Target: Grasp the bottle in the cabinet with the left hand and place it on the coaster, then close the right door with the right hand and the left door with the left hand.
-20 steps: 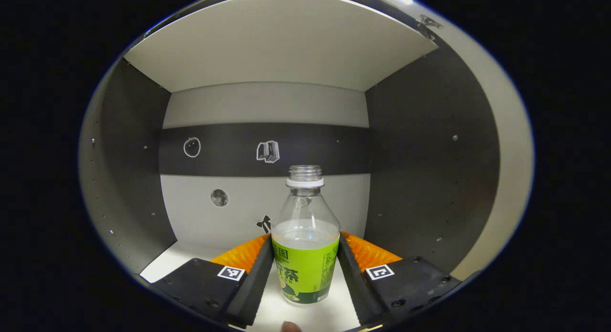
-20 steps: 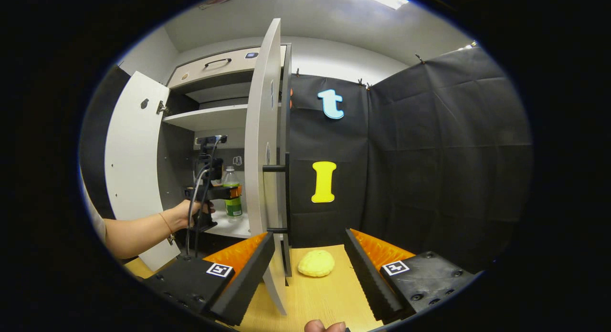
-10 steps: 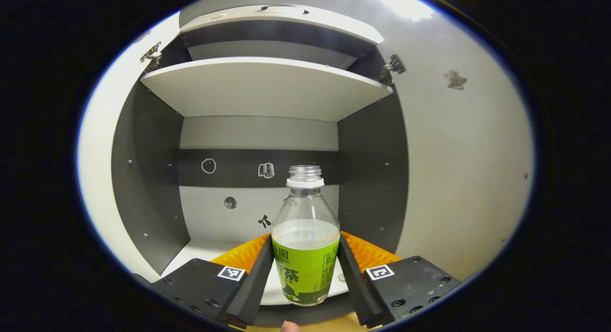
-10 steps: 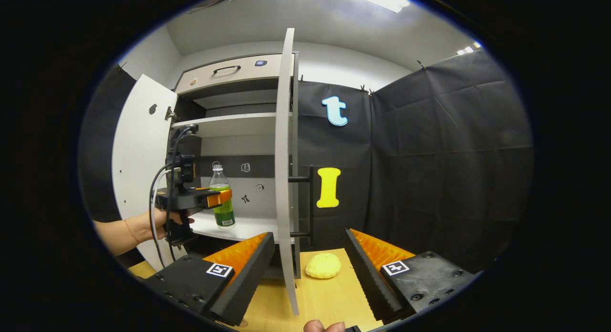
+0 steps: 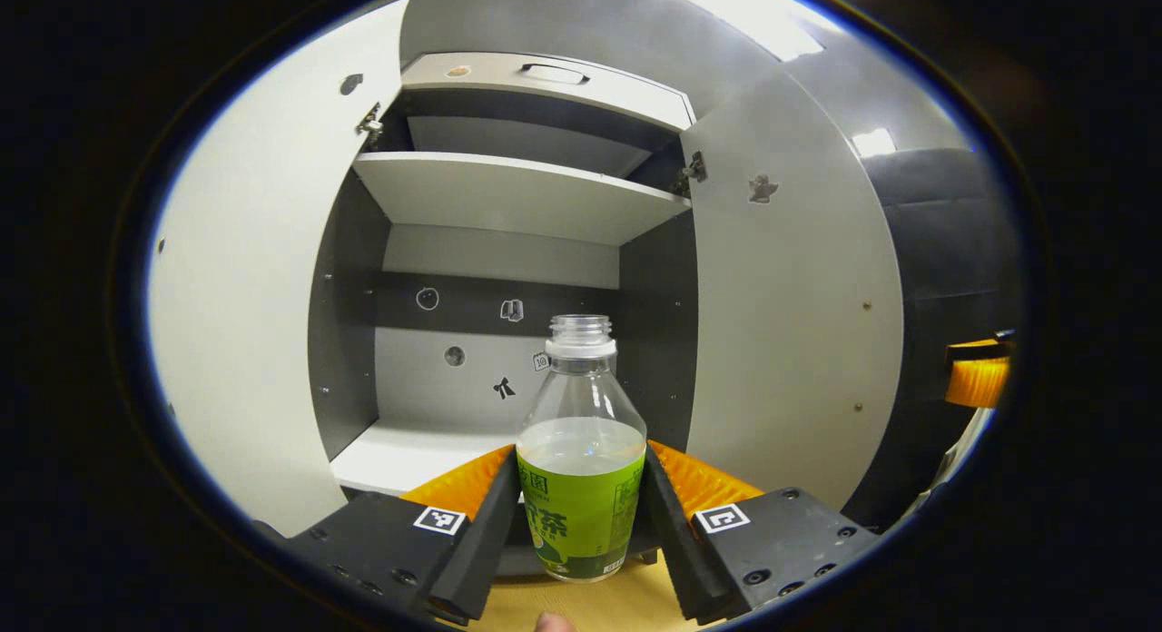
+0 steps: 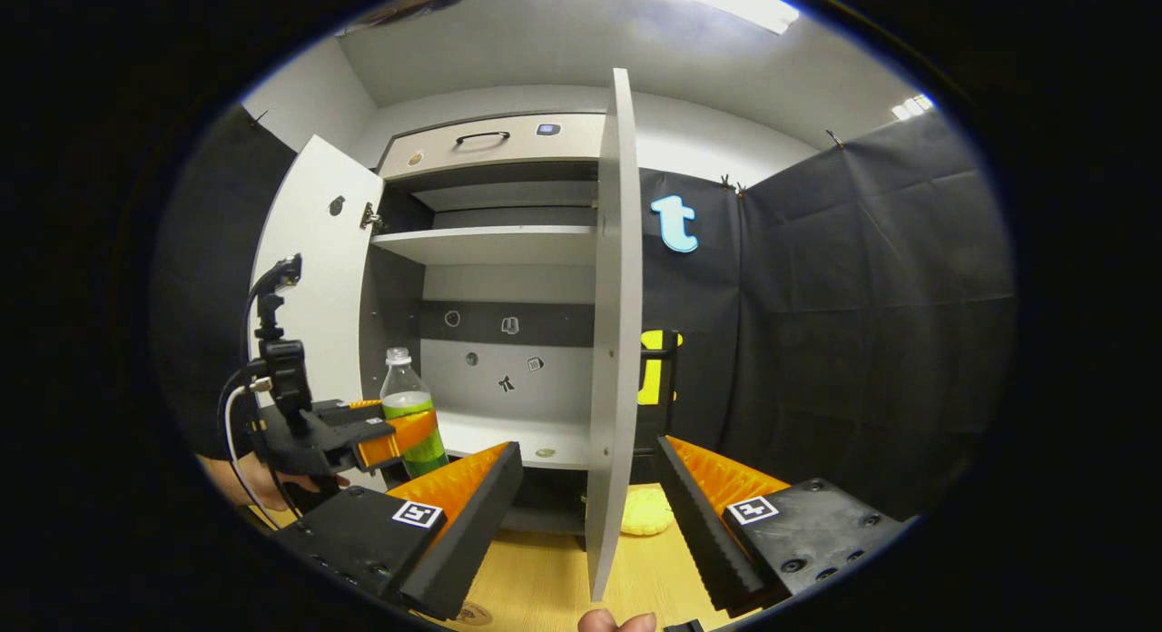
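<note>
- The left gripper (image 5: 581,514) is clamped on the bottle (image 5: 581,487), holding it upright in front of the cabinet (image 5: 508,196), clear of its shelf.
- The right gripper (image 6: 590,523) hangs with jaws apart, holding nothing, near the right door (image 6: 613,341).
- The bottle is uncapped and part full of pale liquid.
- Placing on the coaster and closing both doors remain; the left door (image 5: 245,278) stands open too.

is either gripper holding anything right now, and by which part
The left gripper holds the bottle by its green-labelled lower body; the right gripper holds nothing.

Chinese characters on bottle (image 5: 581,514) label
</note>
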Action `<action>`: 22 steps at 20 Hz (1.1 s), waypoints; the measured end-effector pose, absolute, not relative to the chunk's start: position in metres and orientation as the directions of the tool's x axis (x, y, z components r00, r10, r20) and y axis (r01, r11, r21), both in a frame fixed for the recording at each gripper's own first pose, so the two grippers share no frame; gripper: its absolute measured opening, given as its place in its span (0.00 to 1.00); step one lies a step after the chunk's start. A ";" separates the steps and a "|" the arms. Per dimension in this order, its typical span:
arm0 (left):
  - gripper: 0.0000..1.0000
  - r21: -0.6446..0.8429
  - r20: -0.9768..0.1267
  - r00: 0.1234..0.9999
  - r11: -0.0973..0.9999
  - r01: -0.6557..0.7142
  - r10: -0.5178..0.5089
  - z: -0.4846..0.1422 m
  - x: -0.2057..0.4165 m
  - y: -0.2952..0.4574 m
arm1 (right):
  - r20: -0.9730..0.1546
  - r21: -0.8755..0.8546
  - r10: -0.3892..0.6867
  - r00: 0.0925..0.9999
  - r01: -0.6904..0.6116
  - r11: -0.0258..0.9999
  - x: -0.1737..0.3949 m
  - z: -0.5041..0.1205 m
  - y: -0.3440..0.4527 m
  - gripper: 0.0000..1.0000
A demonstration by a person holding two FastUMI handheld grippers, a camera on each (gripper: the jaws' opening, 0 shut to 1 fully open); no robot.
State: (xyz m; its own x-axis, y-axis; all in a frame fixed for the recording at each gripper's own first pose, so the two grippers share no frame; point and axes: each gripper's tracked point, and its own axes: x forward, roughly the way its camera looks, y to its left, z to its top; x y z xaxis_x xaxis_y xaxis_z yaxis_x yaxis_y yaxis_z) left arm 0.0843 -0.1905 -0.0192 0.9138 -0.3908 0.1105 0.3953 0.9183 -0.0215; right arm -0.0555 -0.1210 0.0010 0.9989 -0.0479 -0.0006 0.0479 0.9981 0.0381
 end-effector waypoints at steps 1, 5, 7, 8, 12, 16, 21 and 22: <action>0.77 -0.023 0.105 0.916 0.920 0.391 -0.387 -0.031 0.078 -0.185 | 0.002 0.033 -0.044 0.999 0.044 0.998 -0.055 0.001 -0.118 0.97; 0.77 -0.020 0.089 0.925 0.928 0.373 -0.370 -0.075 0.049 -0.171 | 0.004 0.019 -0.035 0.999 0.035 0.999 -0.052 -0.006 -0.109 0.98; 0.77 -0.016 0.087 0.927 0.930 0.368 -0.365 -0.100 0.033 -0.170 | 0.003 0.006 -0.034 0.999 0.034 0.999 -0.049 -0.013 -0.107 0.98; 0.77 -0.015 0.084 0.930 0.933 0.361 -0.358 -0.112 0.025 -0.169 | 0.004 0.001 -0.034 0.999 0.034 0.999 -0.048 -0.016 -0.106 0.98; 0.77 -0.001 0.067 0.926 0.928 0.372 -0.372 -0.165 -0.003 -0.181 | 0.004 -0.001 -0.047 0.999 0.047 0.999 -0.038 -0.029 -0.106 0.98; 0.77 -0.006 0.019 0.921 0.921 0.389 -0.389 -0.217 -0.018 -0.192 | 0.004 0.000 -0.048 0.999 0.048 0.999 -0.034 -0.045 -0.103 0.98; 0.77 -0.034 -0.020 0.904 0.904 0.427 -0.427 -0.273 -0.029 -0.199 | -0.007 -0.004 -0.027 1.000 0.027 1.000 -0.027 -0.064 -0.089 0.98; 0.77 -0.040 -0.033 0.902 0.902 0.429 -0.430 -0.283 -0.030 -0.199 | -0.011 -0.002 -0.022 1.000 0.022 1.000 -0.025 -0.067 -0.086 0.98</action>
